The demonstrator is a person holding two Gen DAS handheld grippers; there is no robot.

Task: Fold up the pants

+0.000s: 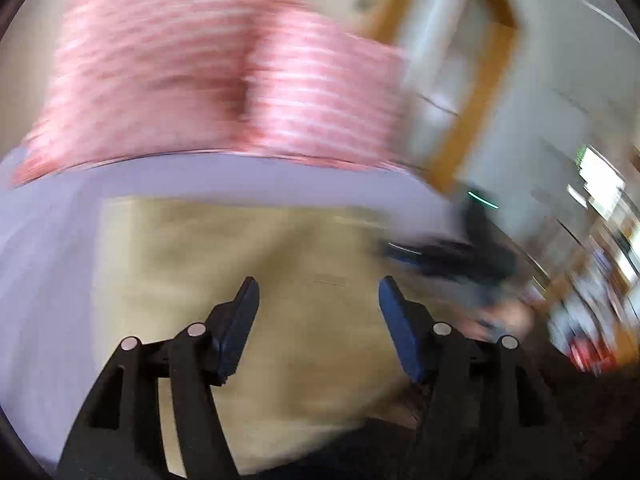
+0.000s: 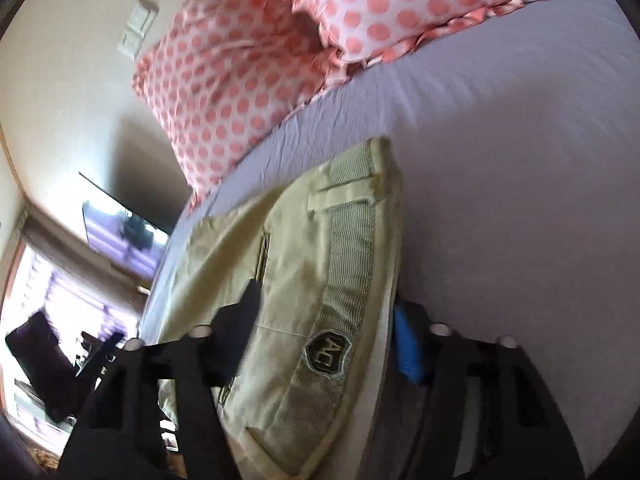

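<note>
The khaki pants (image 1: 280,300) lie on the lavender bed sheet (image 1: 52,272); the left wrist view is blurred by motion. My left gripper (image 1: 318,292) is open above the pants, fingers apart and holding nothing. In the right wrist view the pants' waistband (image 2: 344,280) with a dark badge (image 2: 329,354) runs between my right gripper's fingers. The right gripper (image 2: 326,320) is open around the waistband end, its blue pad (image 2: 406,344) on the right side of the cloth. The right gripper also shows as a dark blur in the left wrist view (image 1: 452,256).
Pink polka-dot pillows (image 2: 248,72) lie at the head of the bed against a cream wall. The bed's left edge drops to a room with a dark screen (image 2: 124,228) and clutter. A wooden door frame (image 1: 476,92) stands right of the bed.
</note>
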